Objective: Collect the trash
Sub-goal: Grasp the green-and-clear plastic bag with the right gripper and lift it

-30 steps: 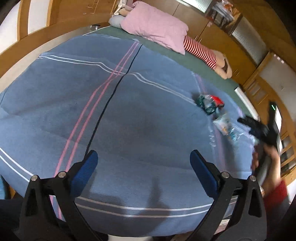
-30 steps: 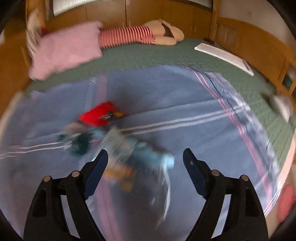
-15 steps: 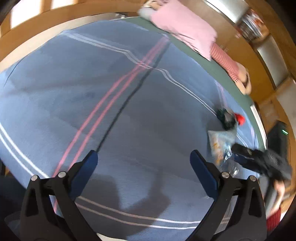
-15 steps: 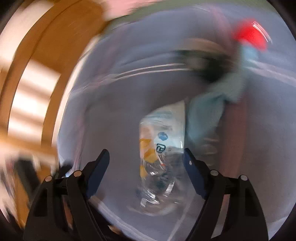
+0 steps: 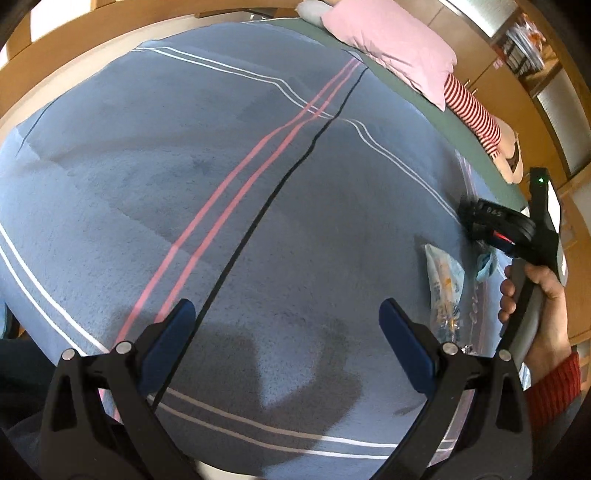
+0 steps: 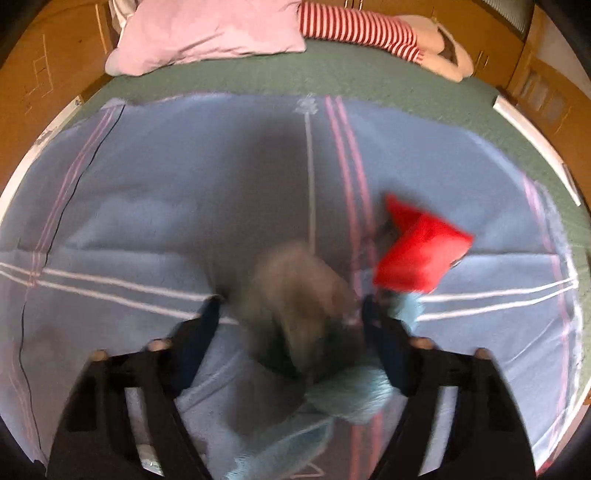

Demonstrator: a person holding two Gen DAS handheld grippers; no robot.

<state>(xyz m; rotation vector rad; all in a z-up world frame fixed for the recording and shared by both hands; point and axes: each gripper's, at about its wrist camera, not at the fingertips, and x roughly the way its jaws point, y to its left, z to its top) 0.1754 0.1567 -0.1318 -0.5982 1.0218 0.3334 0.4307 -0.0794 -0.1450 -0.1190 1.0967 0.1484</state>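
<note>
Trash lies on a blue striped blanket (image 5: 221,184). My right gripper (image 6: 295,325) points down over a blurred dark crumpled wrapper (image 6: 299,295), which sits between its jaws. The jaws are closing, and a thin gap still shows at the left pad. A red packet (image 6: 417,251) lies just right of it, with a light blue crumpled piece (image 6: 354,395) below. In the left wrist view a hand (image 5: 543,295) holds the right gripper (image 5: 495,225) beside a clear plastic wrapper (image 5: 447,280). My left gripper (image 5: 288,325) hangs open over bare blanket, holding nothing.
A pink pillow (image 6: 207,33) and a red-and-white striped plush toy (image 6: 362,29) lie on the green sheet (image 6: 332,81) at the head of the bed. Wooden cabinets (image 5: 517,92) surround the bed. A white flat object (image 6: 532,129) lies at the right edge.
The right gripper swung from the clear plastic wrapper to the dark crumpled wrapper, and its jaws narrowed. The left gripper rolled and sank slightly toward the blanket.
</note>
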